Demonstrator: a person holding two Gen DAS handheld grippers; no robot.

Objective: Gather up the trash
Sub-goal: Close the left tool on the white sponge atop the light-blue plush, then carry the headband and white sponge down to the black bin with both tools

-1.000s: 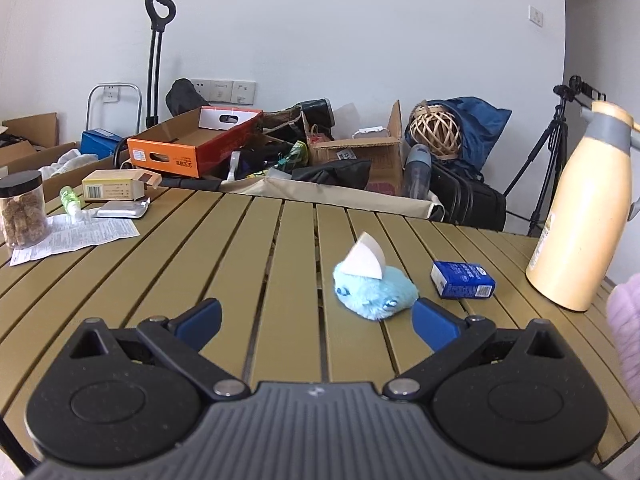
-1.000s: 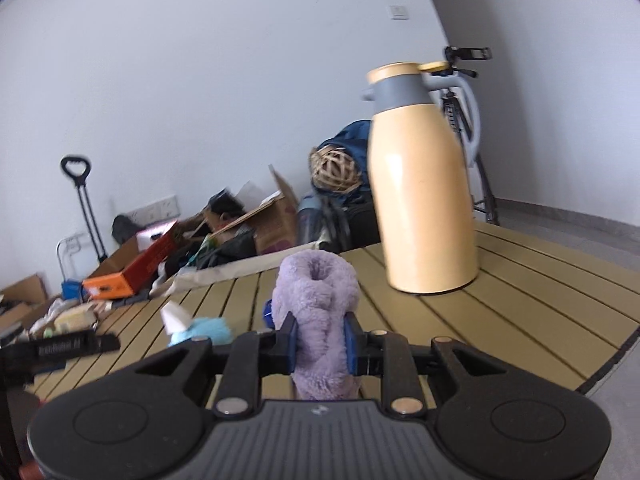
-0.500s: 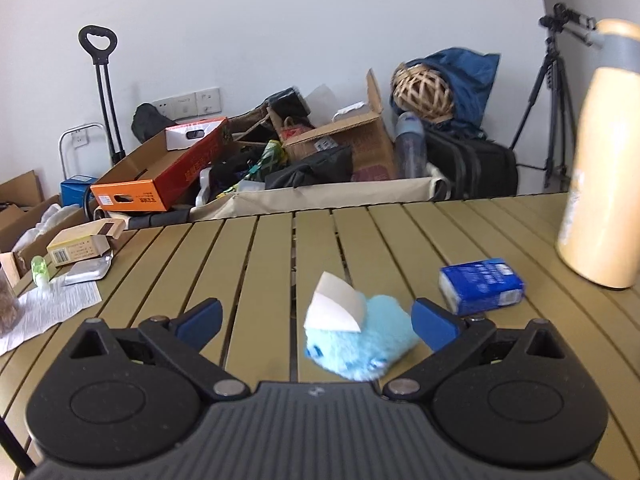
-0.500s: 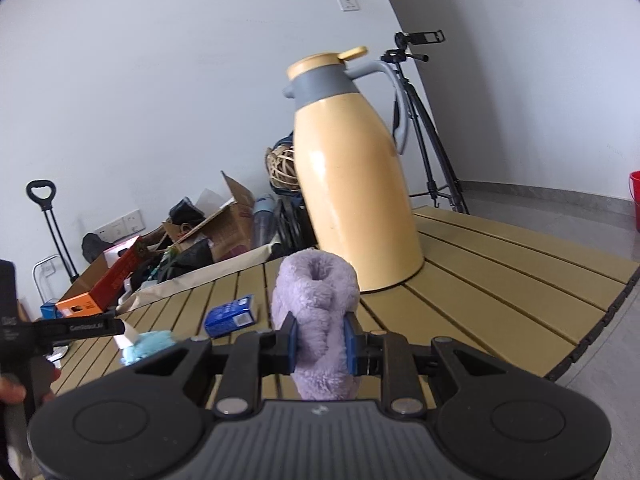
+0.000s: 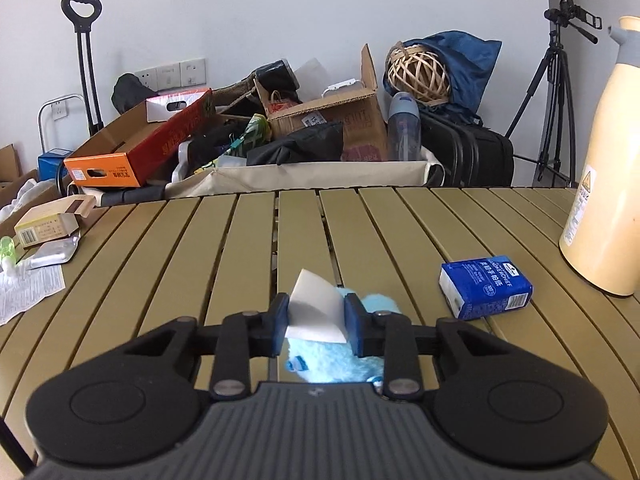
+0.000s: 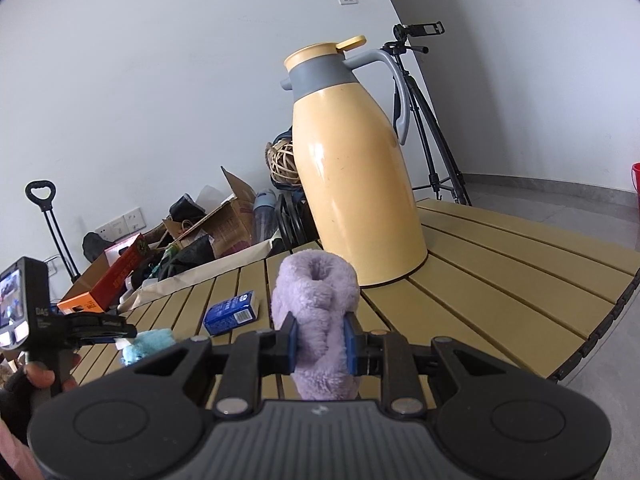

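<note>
Gripping: left gripper (image 5: 316, 320) fingers clamped the white paper (image 5: 314, 314) atop blue fluff (image 5: 332, 364); right gripper (image 6: 319, 340) held purple fluff (image 6: 316, 308). Next: lift clear of counter (image 5: 400, 240).

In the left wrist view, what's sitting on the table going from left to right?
Printed paper sheet → small cardboard box → white card on the blue fluffy thing, between the left gripper's fingers → blue tissue pack → yellow thermos jug.

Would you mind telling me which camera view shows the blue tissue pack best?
The left wrist view: the blue tissue pack lies unobstructed on the slatted table, with its printed top and white end visible. The right wrist view shows it smaller, farther off, beside the purple fluffy item.
</note>
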